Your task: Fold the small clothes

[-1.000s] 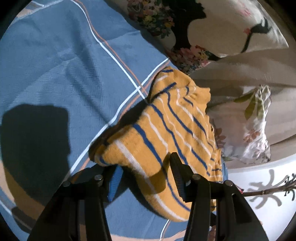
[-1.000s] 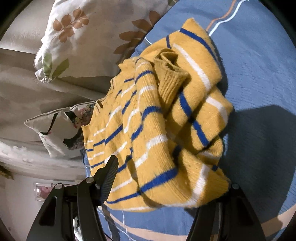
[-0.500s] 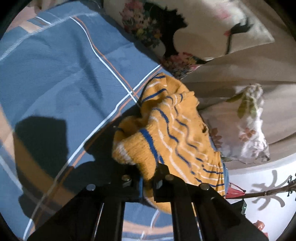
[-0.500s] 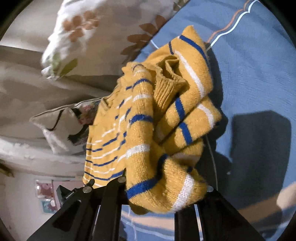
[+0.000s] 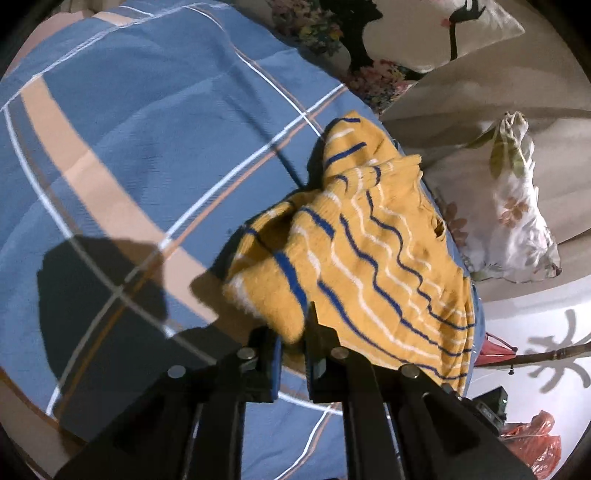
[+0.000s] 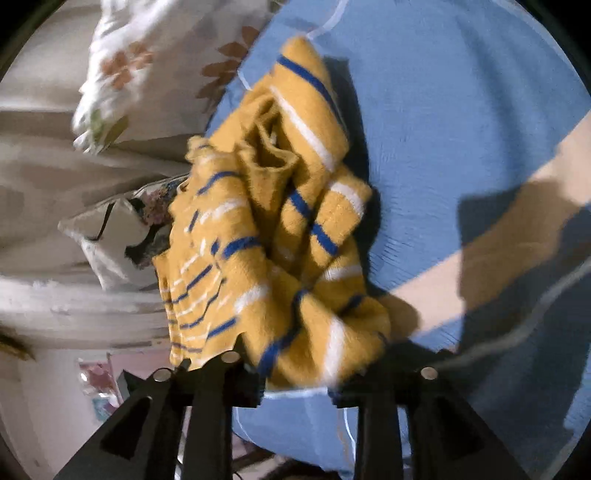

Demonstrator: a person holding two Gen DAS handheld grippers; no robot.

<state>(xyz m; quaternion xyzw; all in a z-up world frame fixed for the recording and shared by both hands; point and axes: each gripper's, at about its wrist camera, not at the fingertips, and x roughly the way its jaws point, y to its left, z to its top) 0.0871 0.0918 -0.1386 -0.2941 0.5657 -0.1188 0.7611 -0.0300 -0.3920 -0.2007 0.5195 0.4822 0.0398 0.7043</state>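
Observation:
A mustard-yellow knitted sweater (image 5: 369, 258) with blue and white stripes lies bunched on the blue plaid bed cover (image 5: 147, 129). My left gripper (image 5: 291, 328) is shut on a thick fold at its near edge, and that edge is lifted off the cover. In the right wrist view the same sweater (image 6: 295, 221) is crumpled, with a ribbed cuff showing at the top. My right gripper (image 6: 306, 365) has a fat bunch of the sweater filling the gap between its fingers. Its jaws are opening, and the cloth still touches both fingers.
The blue cover (image 6: 461, 129) stretches wide beside the sweater. A leaf-print pillow (image 5: 517, 206) and a flowered pillow (image 5: 406, 29) lie past the sweater near the bed's edge. A red plastic bag (image 5: 543, 443) sits on the floor beyond. The grippers cast dark shadows on the cover.
Both grippers closed on the sweater's near edge and pulled it along the cover, bunching it up. The right jaws then widened again around the cloth.

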